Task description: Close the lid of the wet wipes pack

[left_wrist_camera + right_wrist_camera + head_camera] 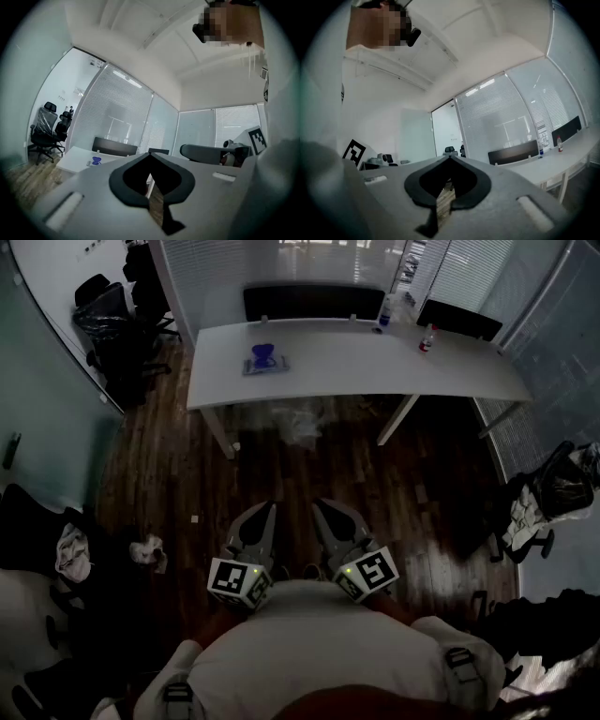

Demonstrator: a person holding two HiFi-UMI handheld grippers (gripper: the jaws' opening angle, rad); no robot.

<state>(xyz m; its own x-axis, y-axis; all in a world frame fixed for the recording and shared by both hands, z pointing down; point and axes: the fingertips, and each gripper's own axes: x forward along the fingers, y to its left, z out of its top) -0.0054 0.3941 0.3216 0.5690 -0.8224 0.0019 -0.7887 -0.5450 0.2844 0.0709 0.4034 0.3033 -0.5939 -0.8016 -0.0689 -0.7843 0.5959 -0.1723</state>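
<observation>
The wet wipes pack [265,361], pale with a blue lid part standing up on it, lies on the left half of the white table [375,371] far ahead of me. In the left gripper view the pack [95,161] is a small blue spot on the distant tabletop. Both grippers are held close to my body, well short of the table and over the wooden floor. My left gripper [266,512] has its jaws closed together with nothing between them. My right gripper [322,508] is the same, shut and holding nothing. Each gripper view shows the jaw tips meeting: left gripper [151,155], right gripper [450,158].
Two bottles [384,313] [427,337] stand at the table's far right. A crumpled plastic bag [300,424] lies under the table. Black office chairs [111,321] crowd the back left. Chairs with clothes stand at the right [542,502] and left [69,555].
</observation>
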